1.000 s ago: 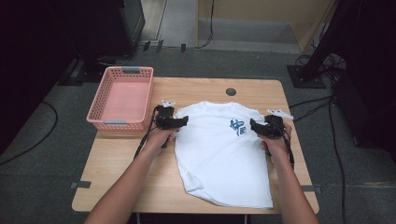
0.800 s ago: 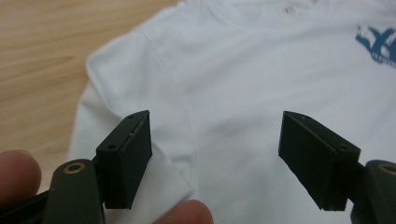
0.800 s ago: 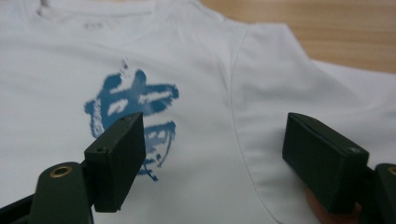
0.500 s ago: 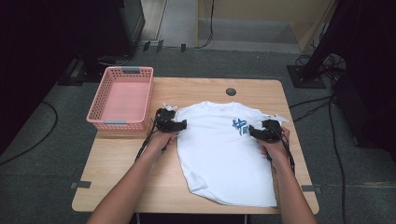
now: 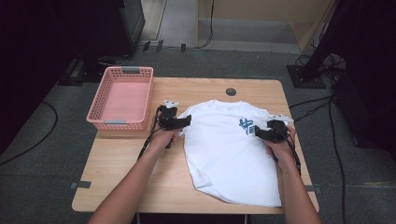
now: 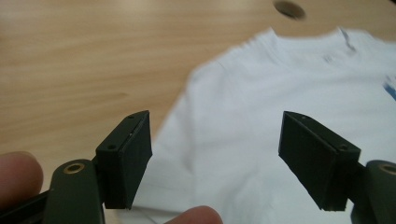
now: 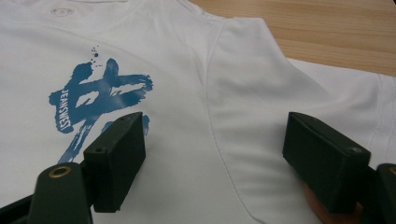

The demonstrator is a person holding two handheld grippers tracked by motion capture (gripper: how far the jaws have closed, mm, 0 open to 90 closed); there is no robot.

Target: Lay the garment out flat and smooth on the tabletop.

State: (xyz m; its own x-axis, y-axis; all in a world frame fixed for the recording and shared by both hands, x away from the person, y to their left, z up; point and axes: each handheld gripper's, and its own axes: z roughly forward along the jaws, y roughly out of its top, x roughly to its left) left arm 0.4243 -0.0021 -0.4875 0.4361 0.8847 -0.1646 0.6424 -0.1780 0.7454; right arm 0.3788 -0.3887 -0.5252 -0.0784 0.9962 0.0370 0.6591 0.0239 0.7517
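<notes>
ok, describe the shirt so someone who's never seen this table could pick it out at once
On the wooden table, look right of the pink basket at its far left corner. The white T-shirt lies spread flat between the left gripper and the right gripper, both with jaws open. It is the only cloth item, marked by a blue brush-stroke print on the chest.

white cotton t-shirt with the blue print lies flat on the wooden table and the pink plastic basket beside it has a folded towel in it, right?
Not quite: the pink plastic basket is empty, as the high view shows. The white cotton t-shirt with the blue print does lie flat on the wooden table, beside it.
</notes>
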